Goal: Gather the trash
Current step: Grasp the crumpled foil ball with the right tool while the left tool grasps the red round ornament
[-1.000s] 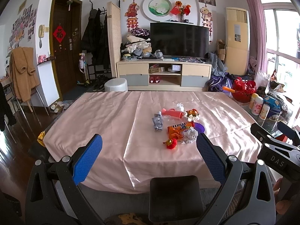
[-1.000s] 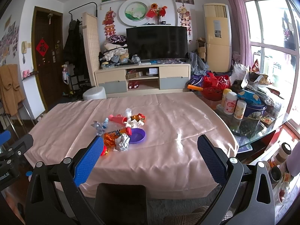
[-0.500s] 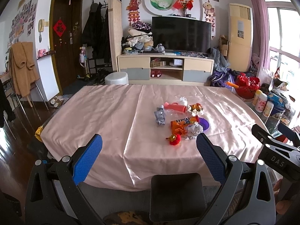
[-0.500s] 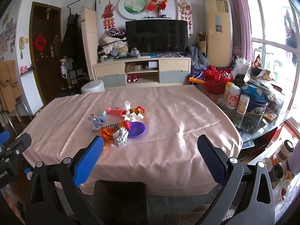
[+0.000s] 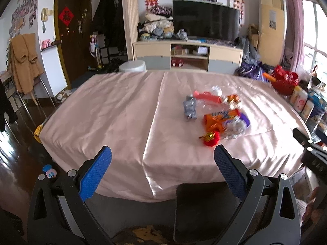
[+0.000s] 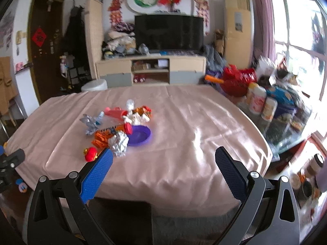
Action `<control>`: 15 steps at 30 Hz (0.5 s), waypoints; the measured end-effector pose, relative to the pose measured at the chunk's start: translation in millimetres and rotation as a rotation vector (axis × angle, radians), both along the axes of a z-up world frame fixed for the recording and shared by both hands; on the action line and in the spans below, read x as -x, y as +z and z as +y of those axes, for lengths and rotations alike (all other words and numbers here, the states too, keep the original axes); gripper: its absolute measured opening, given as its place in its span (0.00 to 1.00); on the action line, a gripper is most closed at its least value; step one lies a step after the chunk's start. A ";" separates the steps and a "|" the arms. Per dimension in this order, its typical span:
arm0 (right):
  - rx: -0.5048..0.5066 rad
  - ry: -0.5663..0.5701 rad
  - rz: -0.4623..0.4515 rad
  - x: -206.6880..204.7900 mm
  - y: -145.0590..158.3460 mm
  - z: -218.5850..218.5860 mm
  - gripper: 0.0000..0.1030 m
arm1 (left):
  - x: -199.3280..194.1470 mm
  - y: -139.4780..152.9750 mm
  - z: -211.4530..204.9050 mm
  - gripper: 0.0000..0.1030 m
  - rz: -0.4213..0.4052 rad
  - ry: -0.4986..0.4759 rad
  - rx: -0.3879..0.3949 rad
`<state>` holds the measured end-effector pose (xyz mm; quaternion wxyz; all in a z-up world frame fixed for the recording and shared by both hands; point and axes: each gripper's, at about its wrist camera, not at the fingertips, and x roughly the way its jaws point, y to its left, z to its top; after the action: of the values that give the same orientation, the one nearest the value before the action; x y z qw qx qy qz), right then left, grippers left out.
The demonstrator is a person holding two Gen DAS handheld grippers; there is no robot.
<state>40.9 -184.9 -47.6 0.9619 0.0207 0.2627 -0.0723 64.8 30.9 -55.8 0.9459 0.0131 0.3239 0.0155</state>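
Beyond both wide-spread grippers (image 6: 163,172), trash pile (image 6: 118,130) on table

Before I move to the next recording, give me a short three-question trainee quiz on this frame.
1. True or false: the right gripper is shut on the foil ball.
2. Which item lies nearest the table's front edge? A) purple dish B) small red ornament C) silver wrapper
3. Fill in: the left gripper, with blue fingers, holds ____.

Key: 1 false, both grippers are open; 2 B; 3 nothing.
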 end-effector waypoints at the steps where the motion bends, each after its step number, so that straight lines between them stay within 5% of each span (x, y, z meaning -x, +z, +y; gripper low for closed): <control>1: 0.013 0.002 0.003 -3.0 -3.3 2.2 0.97 | -3.7 -4.9 1.1 0.92 0.009 0.000 -0.004; 9: -0.171 0.084 0.172 -47.1 -44.5 -4.3 0.97 | -32.2 -36.4 4.3 0.92 0.088 -0.038 0.008; 15: -0.185 0.118 0.165 -65.7 -49.0 8.3 0.97 | -53.8 -53.2 11.0 0.92 0.145 -0.039 0.025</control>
<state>106.6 -176.6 -96.6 0.9337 0.0877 0.3471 0.0077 118.7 41.9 -109.0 0.9202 0.0086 0.3913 -0.0079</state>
